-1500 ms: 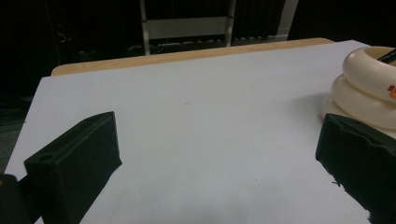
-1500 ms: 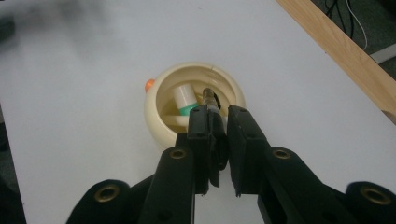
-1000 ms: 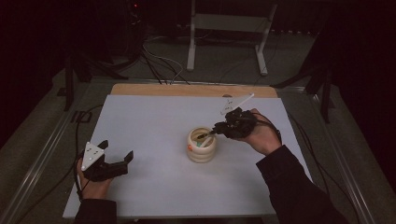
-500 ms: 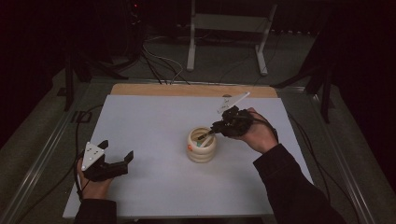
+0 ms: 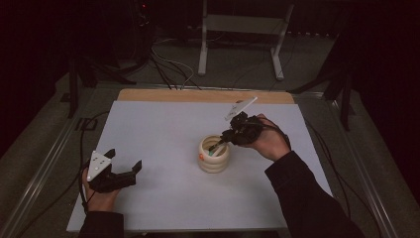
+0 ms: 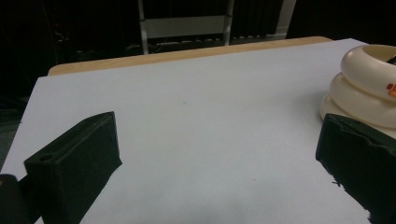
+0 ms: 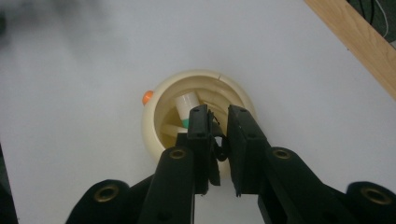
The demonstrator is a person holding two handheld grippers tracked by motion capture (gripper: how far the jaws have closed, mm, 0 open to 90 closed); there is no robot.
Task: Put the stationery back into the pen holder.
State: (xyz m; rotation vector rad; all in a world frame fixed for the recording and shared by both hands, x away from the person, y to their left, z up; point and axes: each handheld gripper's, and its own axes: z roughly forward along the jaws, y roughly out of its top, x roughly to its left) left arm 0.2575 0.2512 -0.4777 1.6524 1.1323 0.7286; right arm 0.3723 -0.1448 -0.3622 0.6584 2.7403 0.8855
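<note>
Two claws in use: my right claw [image 7: 218, 122] clamps something thin and dark inside the cream cup [image 5: 214, 154] directly beneath it; my left claw [image 5: 121, 166] rests apart, well off—out of the way.

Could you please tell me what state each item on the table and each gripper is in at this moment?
Cream ribbed cup: upright on the table, holding a white and green item.
White and green item: leaning inside the cup.
Right gripper: jaws nearly shut over the cup's mouth, tips dipped inside, a thin dark thing between them.
Left gripper: open, holding nothing, resting near the table's front left.
</note>
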